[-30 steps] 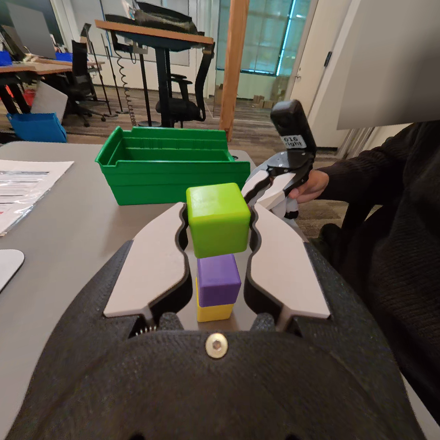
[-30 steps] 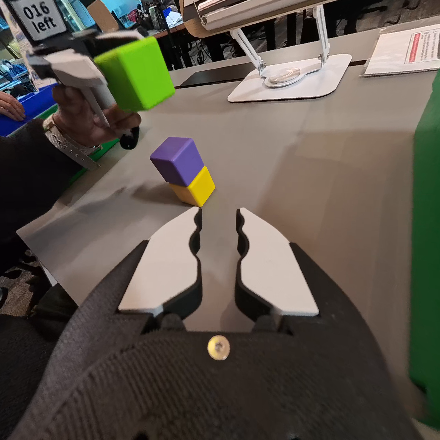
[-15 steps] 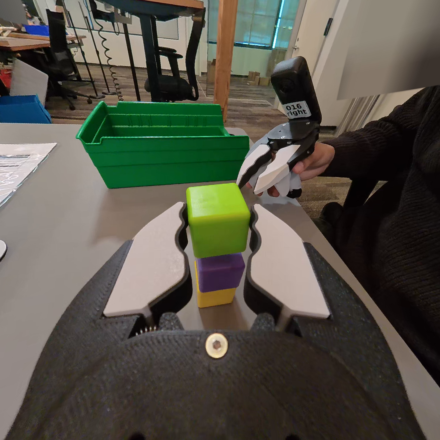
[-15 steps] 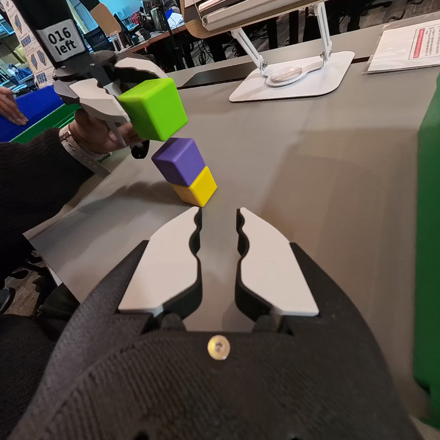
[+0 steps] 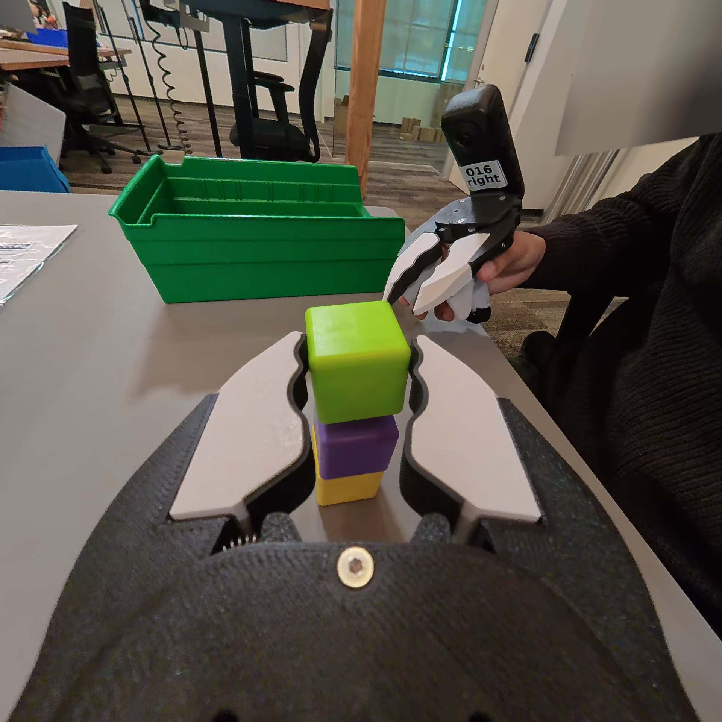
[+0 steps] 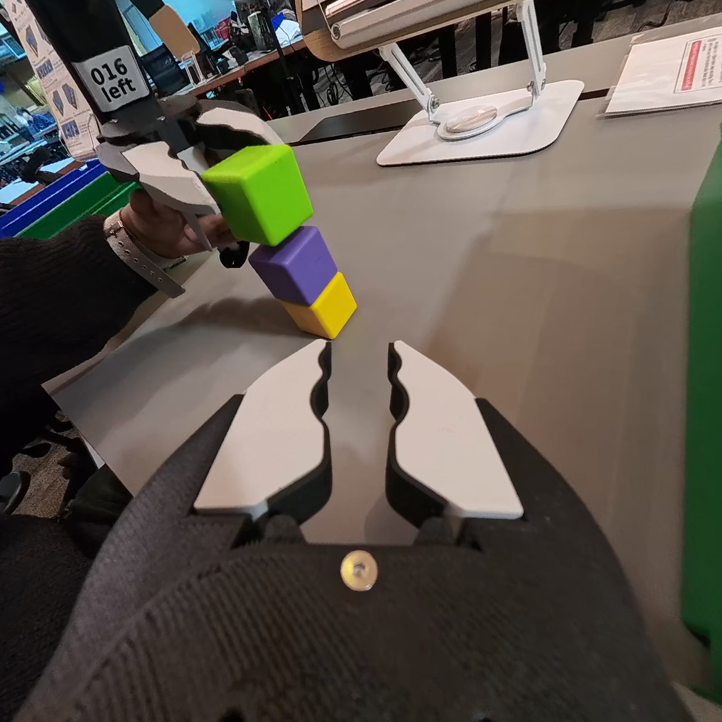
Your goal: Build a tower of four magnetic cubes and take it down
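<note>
While the left hand-held gripper [image 5: 357,344] pinches the lime cube [image 5: 357,361] atop the purple cube [image 5: 355,445] and yellow cube [image 5: 347,488], the right hand-held gripper [image 6: 359,347] hangs spread, empty; only its view shows the white stand [image 6: 484,133], and only the left's shows inside the green bin [image 5: 258,238].

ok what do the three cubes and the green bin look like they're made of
Lime cube, purple cube, yellow cube: probably matte plastic or rubbery foam, with uniform colour, rounded edges and only soft highlights. I can't tell whether they are hard or soft. Green bin: likely rigid moulded plastic, slightly glossy, with thin walls, moulded ribs and a stepped rim.
</note>
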Demonstrator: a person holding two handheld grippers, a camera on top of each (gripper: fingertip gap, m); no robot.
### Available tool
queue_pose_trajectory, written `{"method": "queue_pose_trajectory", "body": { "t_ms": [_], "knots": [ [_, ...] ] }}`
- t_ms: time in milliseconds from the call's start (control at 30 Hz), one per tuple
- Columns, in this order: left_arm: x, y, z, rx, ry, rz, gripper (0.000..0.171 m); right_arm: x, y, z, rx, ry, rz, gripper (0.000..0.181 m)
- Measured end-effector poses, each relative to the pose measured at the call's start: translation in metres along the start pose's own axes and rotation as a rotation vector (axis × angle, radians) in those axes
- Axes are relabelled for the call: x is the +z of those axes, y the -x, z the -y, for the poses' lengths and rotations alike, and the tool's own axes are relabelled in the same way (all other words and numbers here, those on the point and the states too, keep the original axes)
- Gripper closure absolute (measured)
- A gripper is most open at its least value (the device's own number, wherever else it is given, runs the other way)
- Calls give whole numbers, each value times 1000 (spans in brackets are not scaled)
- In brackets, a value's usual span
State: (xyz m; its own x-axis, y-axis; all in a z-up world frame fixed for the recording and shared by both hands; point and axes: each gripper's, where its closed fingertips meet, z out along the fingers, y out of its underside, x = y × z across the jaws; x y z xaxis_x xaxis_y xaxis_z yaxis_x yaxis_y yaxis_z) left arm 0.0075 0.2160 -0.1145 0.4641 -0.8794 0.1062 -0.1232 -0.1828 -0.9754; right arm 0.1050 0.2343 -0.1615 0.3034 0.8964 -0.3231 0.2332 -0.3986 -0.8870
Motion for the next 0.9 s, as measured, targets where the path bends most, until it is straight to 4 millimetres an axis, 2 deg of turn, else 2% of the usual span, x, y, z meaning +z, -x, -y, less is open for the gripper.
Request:
{"method": "queue_pose_trajectory", "body": {
  "t_ms": [200,900],
  "knots": [
    [3,1,-9,16,39,11,122,0,0,0,5,-1,1,153],
    [2,-1,-10,20,39,46,119,0,0,0,17,-1,8,153]
  ]
}}
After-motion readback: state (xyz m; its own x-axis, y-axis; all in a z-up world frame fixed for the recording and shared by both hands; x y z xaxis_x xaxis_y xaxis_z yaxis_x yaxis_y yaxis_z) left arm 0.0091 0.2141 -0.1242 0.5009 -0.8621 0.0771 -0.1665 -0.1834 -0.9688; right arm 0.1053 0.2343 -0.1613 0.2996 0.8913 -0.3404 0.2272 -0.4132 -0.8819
